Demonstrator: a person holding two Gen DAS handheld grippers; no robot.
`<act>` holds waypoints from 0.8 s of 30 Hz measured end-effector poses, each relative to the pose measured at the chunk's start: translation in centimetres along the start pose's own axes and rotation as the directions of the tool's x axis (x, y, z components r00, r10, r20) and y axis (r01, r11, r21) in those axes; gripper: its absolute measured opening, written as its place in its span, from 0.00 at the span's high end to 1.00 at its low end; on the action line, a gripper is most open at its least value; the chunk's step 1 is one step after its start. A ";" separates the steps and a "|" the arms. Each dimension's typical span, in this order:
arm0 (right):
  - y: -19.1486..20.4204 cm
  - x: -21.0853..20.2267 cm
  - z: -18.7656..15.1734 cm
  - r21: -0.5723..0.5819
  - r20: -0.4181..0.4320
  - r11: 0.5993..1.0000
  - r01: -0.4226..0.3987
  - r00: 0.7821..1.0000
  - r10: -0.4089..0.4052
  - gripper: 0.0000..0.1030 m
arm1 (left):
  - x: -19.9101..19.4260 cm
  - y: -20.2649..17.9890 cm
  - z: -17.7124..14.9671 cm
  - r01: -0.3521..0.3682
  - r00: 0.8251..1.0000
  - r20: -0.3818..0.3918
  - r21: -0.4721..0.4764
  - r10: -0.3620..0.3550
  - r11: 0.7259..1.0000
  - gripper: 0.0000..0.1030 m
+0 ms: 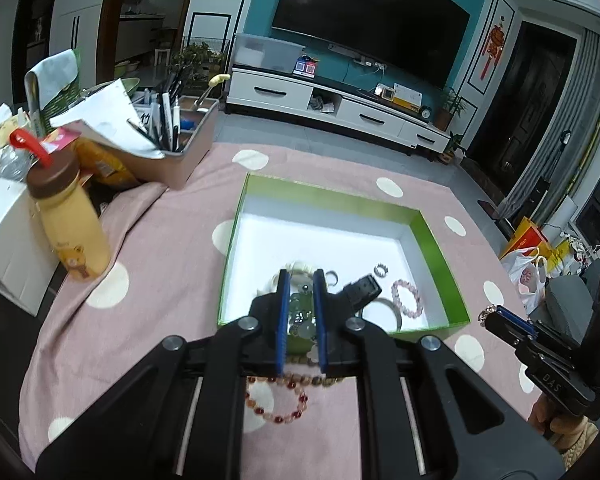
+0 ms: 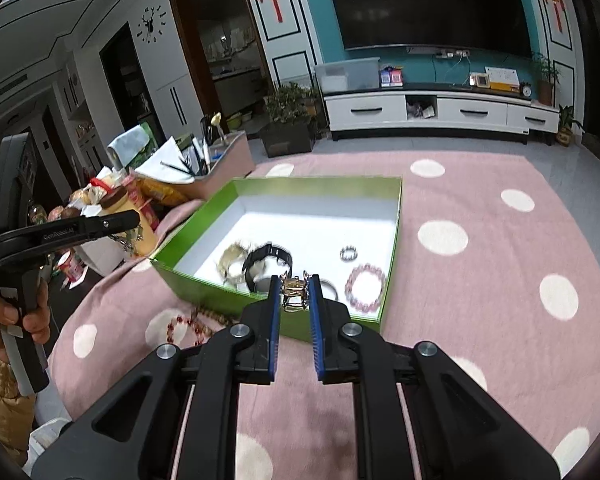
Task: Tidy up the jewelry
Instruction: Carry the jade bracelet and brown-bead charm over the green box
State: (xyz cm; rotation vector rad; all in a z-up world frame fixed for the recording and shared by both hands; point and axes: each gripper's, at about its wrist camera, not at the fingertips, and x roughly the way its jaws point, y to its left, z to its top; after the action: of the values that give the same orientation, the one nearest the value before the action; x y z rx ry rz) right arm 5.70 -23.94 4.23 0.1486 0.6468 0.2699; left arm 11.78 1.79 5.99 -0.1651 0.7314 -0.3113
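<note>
Inside one green box (image 2: 188,276): two bracelets, one watch (image 2: 266,260), one ring (image 2: 349,254).

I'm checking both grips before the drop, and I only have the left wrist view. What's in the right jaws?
Observer: The right gripper pinches a small gold-and-silver metal piece at its tips.
Operator: Does my left one's strand hang free?
Observer: Yes. The strand dangles below the left gripper, off the left side of the box, though it is blurred.
</note>
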 end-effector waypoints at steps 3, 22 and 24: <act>-0.1 0.4 0.9 -0.003 0.015 1.000 0.008 1.000 -0.008 0.87 | 0.6 -0.2 1.0 -0.005 1.000 0.006 -0.003 0.005 1.000 0.89; 0.3 5.6 4.3 -0.038 0.004 0.999 0.022 1.000 -0.022 0.87 | 6.8 -1.3 5.2 -0.083 0.996 -0.040 0.033 0.084 0.996 0.89; 0.3 6.2 4.5 -0.045 0.001 0.999 0.030 1.000 -0.030 0.87 | 7.5 -1.6 5.5 -0.085 0.995 -0.046 0.036 0.086 0.996 0.89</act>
State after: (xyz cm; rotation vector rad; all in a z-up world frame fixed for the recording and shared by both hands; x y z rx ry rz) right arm 13.16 -22.02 4.30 0.0958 0.6421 0.2550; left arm 20.45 -1.99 5.71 -0.0939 0.7770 -0.2468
